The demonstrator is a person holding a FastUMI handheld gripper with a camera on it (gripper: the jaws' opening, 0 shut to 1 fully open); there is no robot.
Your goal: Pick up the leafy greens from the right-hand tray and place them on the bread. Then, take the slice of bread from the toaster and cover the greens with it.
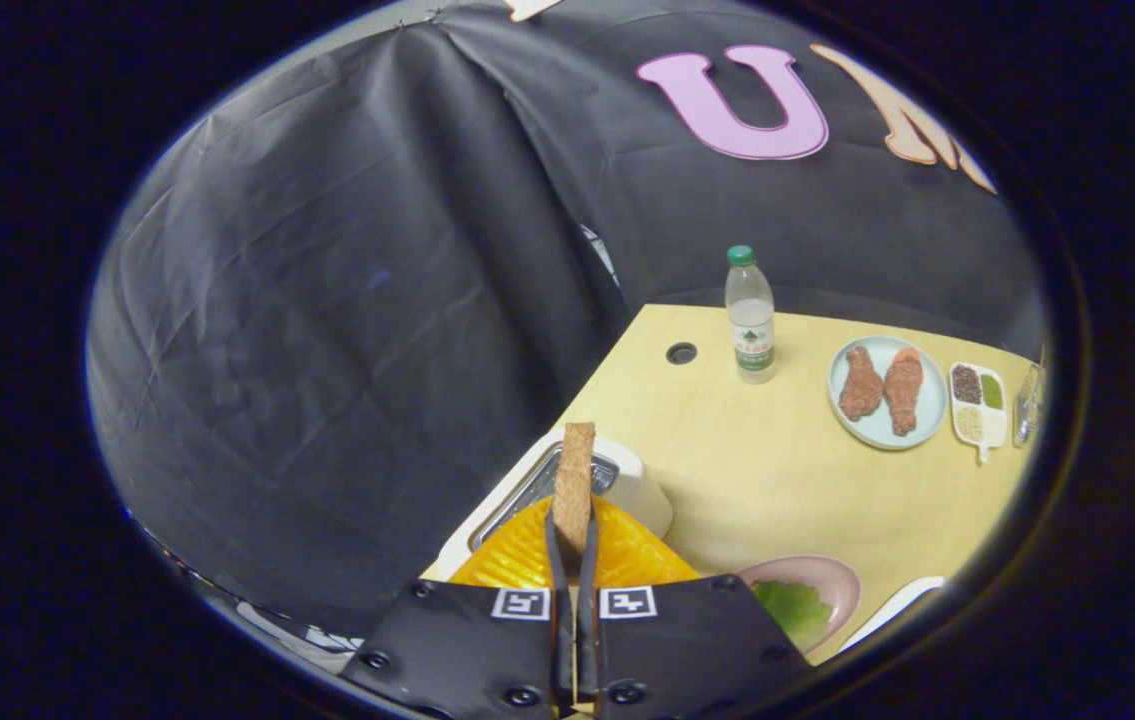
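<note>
My gripper [572,528] is shut on a brown slice of bread [575,475], which stands upright and edge-on between the fingers. The white toaster [632,485] lies just beyond and below the fingers, with its dark slot behind the slice. I cannot tell whether the slice's lower end is clear of the slot. To the right of the fingers sits a pink plate [839,585] with a leafy green [792,608] lying on it. What lies under the green is hidden.
A white tray's edge [895,608] shows right of the pink plate. Farther back on the yellow table [757,470] stand a water bottle [750,318], a pale blue plate [930,405] with two drumsticks, and a small divided dish [979,405]. An orange ribbed surface [517,558] lies under the fingers.
</note>
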